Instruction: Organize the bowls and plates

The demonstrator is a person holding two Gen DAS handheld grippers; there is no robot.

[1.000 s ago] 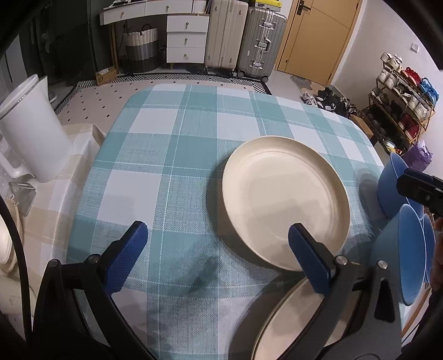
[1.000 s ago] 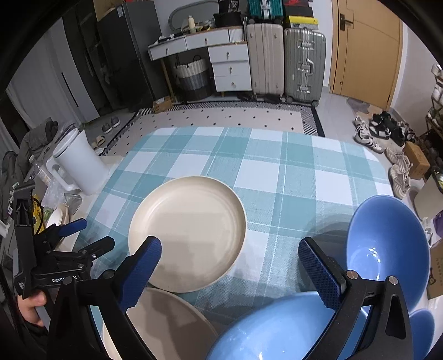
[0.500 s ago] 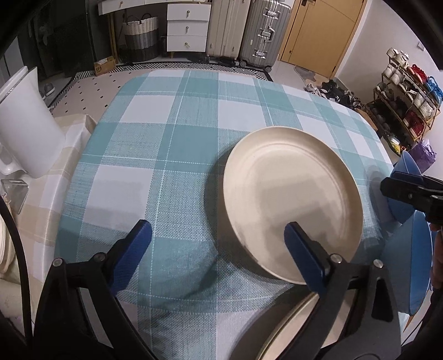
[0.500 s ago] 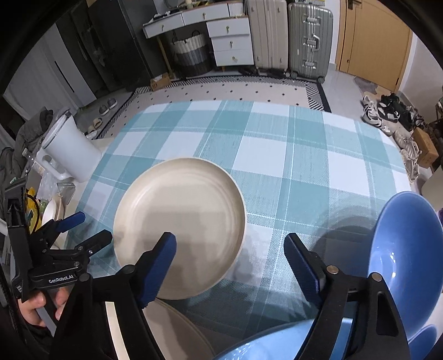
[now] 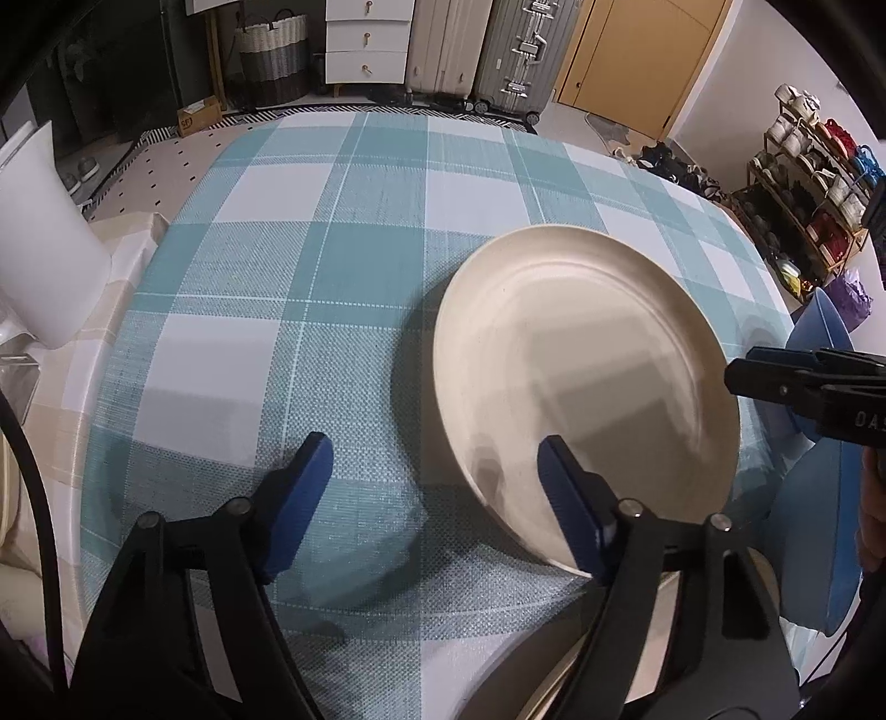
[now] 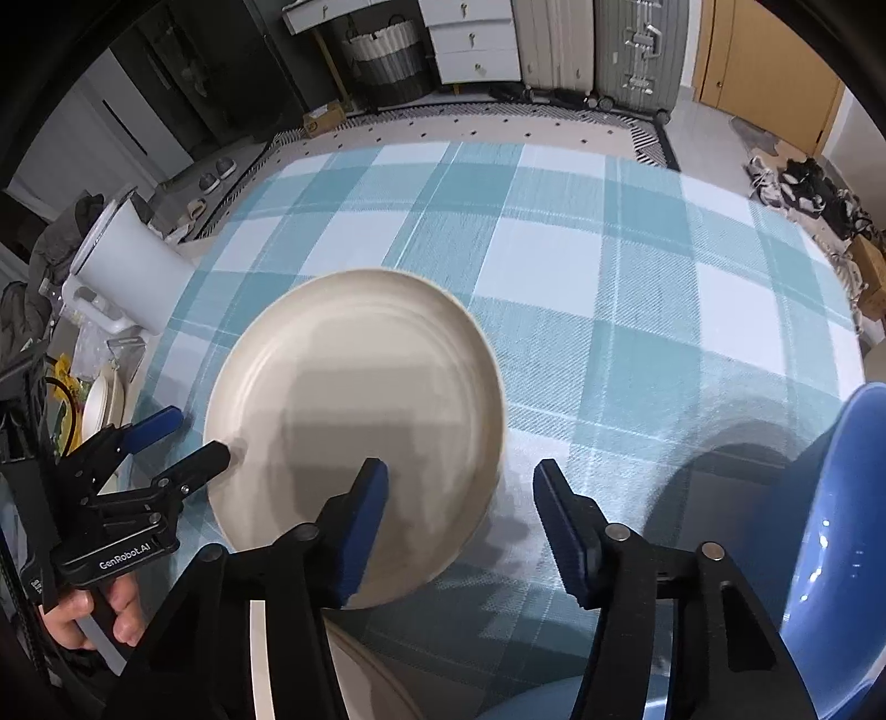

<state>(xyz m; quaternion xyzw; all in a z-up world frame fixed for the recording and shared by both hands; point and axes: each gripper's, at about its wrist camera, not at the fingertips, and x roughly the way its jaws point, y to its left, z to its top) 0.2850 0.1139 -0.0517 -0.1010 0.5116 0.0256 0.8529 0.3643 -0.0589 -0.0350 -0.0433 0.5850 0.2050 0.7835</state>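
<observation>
Left gripper [image 5: 429, 479]: jaws part-way in, having just been closing, straddling the near-left rim of the cream plate [image 5: 581, 387]; one blue pad over the plate, the other over the checked tablecloth [image 5: 310, 260]; pads not pressing on the rim.

Right gripper [image 6: 459, 501]: jaws narrower, also just closing, astride the plate's near-right rim; not gripping, though blur makes contact hard to judge.

Cream plate: flat on the cloth, near the table's front edge, framed by both grippers.

Second cream plate [image 6: 354, 653]: at the front edge, partly under the first one's rim, mostly hidden by gripper bodies.

Blue bowls [image 6: 830, 520]: at the right edge, apart from the plates, not nested as far as can be seen.

Progress: early. Nothing appears stacked; plates to be piled and bowls gathered remain.

Surroundings: white jug [image 6: 124, 271] off the table's left side; suitcases [image 5: 487, 50], white drawer unit [image 5: 365, 44] and shoe rack [image 5: 814, 183] beyond.

Obstructions: the rest of the cloth lies open; the grippers crowd each other at the one plate
</observation>
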